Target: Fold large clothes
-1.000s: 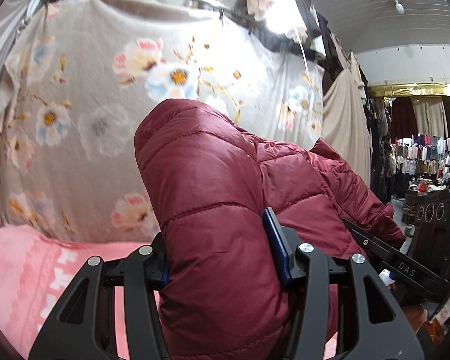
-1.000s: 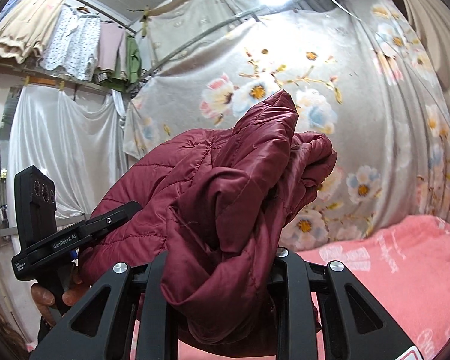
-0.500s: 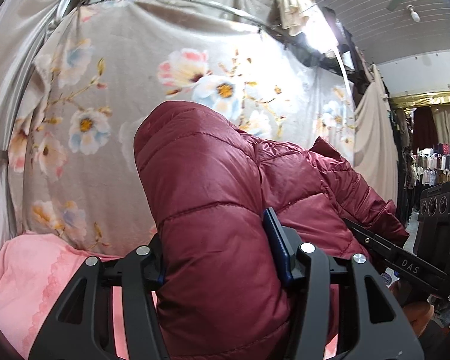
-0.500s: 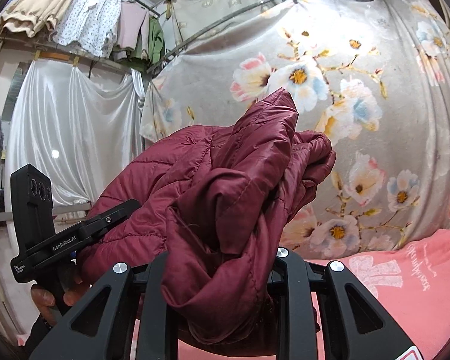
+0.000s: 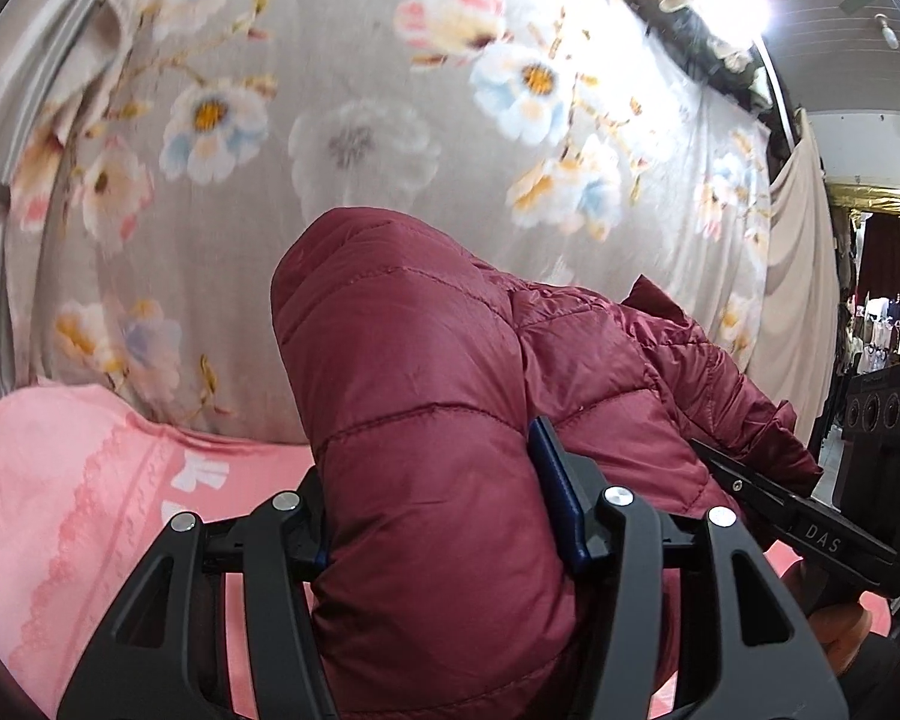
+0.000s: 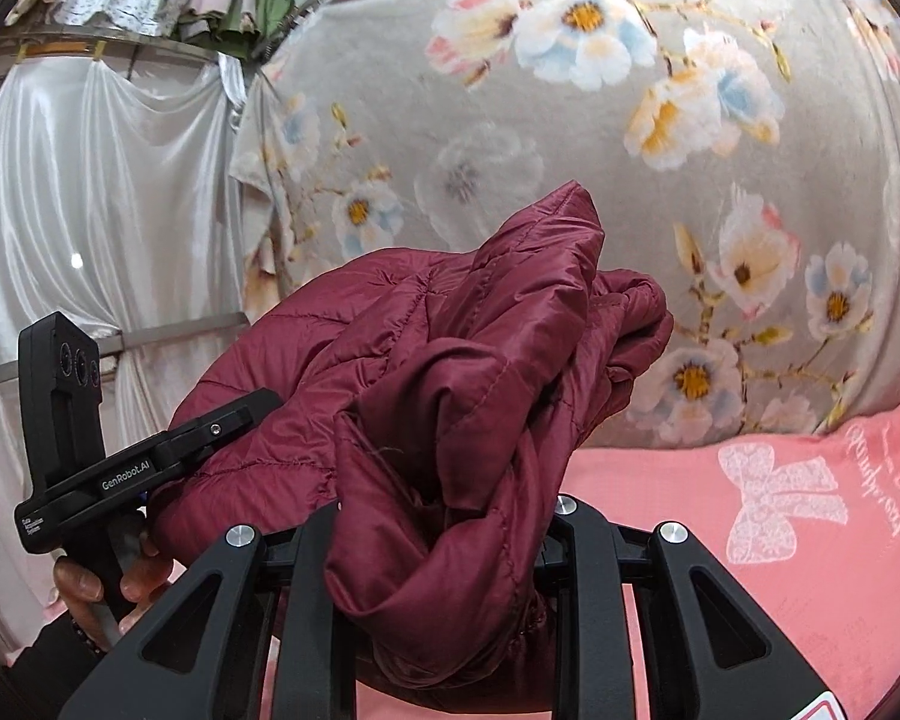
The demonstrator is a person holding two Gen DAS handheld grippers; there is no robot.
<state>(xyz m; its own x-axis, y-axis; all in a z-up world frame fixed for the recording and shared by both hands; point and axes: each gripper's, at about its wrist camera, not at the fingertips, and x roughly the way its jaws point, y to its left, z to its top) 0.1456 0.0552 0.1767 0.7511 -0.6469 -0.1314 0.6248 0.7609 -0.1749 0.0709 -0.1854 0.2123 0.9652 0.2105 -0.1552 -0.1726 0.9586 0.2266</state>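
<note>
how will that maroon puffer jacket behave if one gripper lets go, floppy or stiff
Probably floppy: the maroon puffer jacket bunches and folds over itself between the right gripper jaws. Its shiny shell looks slick, so it might slide. The quilted padding bulging at the left gripper suggests it is light and compressible.

We see our right gripper clamped on a bunched maroon jacket. Our left gripper grips its far side. Below lies a pink sheet; behind hangs a floral blanket.

Left tool and right tool are both clamped on the maroon jacket (bare fingers grip the left handle).
</note>
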